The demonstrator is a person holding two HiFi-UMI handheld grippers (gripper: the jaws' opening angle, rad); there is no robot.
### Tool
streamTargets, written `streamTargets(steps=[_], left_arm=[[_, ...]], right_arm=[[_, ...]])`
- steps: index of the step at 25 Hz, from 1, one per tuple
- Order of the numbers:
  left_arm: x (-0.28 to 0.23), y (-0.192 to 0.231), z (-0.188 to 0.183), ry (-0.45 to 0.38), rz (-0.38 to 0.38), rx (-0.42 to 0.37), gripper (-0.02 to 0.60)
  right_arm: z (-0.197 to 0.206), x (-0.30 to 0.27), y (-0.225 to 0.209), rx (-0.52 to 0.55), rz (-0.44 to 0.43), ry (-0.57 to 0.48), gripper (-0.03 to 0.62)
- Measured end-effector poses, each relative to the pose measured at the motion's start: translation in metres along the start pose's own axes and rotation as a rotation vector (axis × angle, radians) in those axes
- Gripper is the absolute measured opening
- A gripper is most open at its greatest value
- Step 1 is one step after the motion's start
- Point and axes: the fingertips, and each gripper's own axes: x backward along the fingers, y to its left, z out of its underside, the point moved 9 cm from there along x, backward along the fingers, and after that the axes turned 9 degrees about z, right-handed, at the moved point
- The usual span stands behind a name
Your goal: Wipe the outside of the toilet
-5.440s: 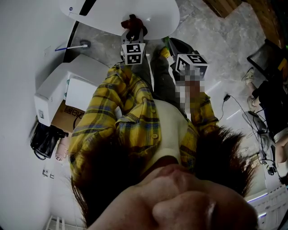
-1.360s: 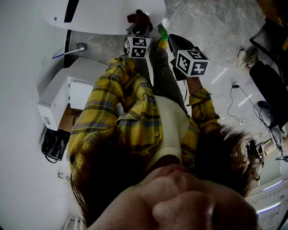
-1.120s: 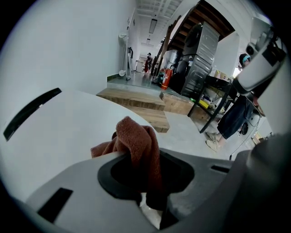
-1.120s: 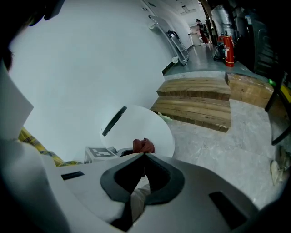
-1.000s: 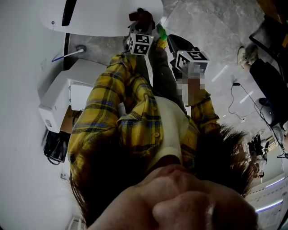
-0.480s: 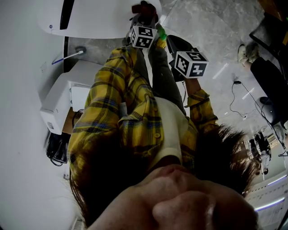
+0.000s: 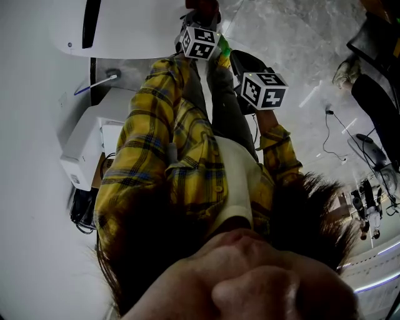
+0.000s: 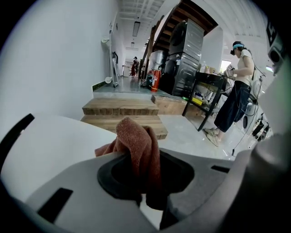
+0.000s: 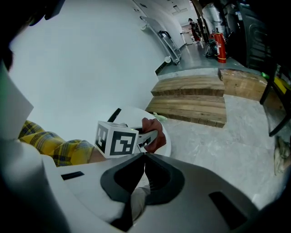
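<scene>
The white toilet (image 7: 131, 28) fills the top of the head view. My left gripper (image 7: 199, 22) reaches to its rim, shut on a rust-red cloth (image 7: 204, 6). In the left gripper view the cloth (image 8: 136, 145) hangs bunched from the jaws over the toilet's smooth white surface (image 8: 50, 141). My right gripper (image 7: 232, 57) is held back to the right, off the toilet. In its own view its jaws meet at the tips (image 9: 144, 155) with nothing seen between them, and it looks at the left gripper's marker cube (image 9: 116, 139) and the cloth (image 9: 152, 132) against the toilet (image 9: 164, 140).
A white box unit (image 7: 87, 156) and a black bag (image 7: 80, 209) sit at the wall on the left, with a wall valve and hose (image 7: 111, 77) above. Cables (image 7: 331, 128) trail over the grey floor. Wooden steps (image 9: 191, 102) lie beyond the toilet. A person (image 8: 238, 91) stands at a far table.
My left gripper has carried the cloth further out and to the right along the toilet's edge. The right gripper has hardly moved.
</scene>
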Motion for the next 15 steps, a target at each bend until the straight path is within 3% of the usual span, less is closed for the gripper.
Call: streamTargets(steps=[8,15], left_arm=[[-0.01,0.008,-0.02,-0.009,-0.019,-0.046,0.098],[0.008,0.006,-0.042,-0.082,-0.031,-0.045,0.098]], right_arm=[[-0.002,0.002,-0.003,-0.001,0.001,-0.002,0.026],[-0.006,0.004,-0.003,-0.01,-0.008,-0.026,0.026]])
